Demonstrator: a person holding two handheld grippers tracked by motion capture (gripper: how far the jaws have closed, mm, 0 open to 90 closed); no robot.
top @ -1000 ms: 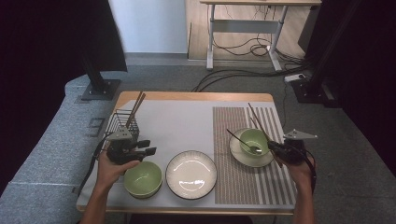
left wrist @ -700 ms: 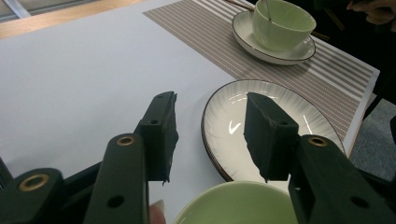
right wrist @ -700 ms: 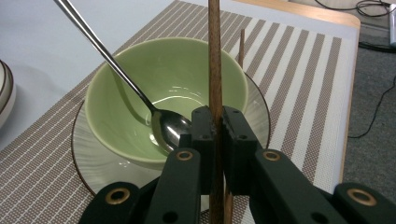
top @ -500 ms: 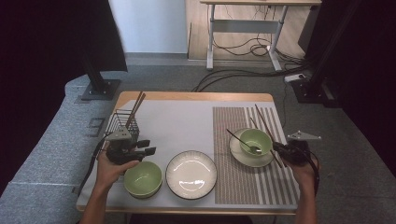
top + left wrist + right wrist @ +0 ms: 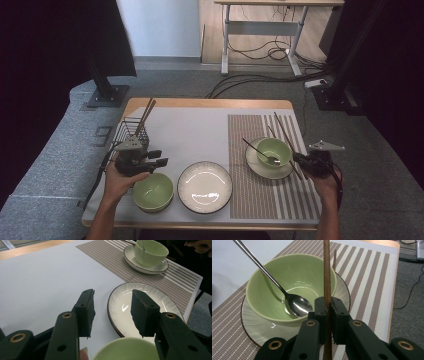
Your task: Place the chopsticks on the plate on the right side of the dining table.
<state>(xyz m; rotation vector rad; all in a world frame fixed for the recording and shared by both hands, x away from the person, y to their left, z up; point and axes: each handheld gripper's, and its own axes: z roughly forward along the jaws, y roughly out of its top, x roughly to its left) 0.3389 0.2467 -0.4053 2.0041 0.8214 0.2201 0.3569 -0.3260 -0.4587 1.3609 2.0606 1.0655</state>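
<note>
My right gripper [image 5: 301, 161] [image 5: 327, 307] is shut on a brown wooden chopstick [image 5: 326, 270] that rises between its jaws, beside the right rim of a green bowl [image 5: 274, 150] [image 5: 294, 280]. That bowl sits on a white saucer [image 5: 257, 167] [image 5: 257, 327] and holds a metal spoon [image 5: 256, 149] [image 5: 295, 304]. A second chopstick [image 5: 334, 258] lies behind the bowl. My left gripper [image 5: 160, 157] [image 5: 112, 312] is open and holds nothing, just above and behind another green bowl [image 5: 152, 191] [image 5: 127, 350]. Beyond its jaws lies a white plate [image 5: 205, 186] [image 5: 122, 302].
A black wire basket [image 5: 129, 132] with wooden chopsticks [image 5: 146, 112] stands at the table's left, behind my left hand. A striped placemat [image 5: 250, 200] covers the right part of the white table surface [image 5: 190, 135]. Grey floor surrounds the table.
My right gripper has edged slightly toward the table's right edge with the chopstick in it. The left gripper has not moved.
</note>
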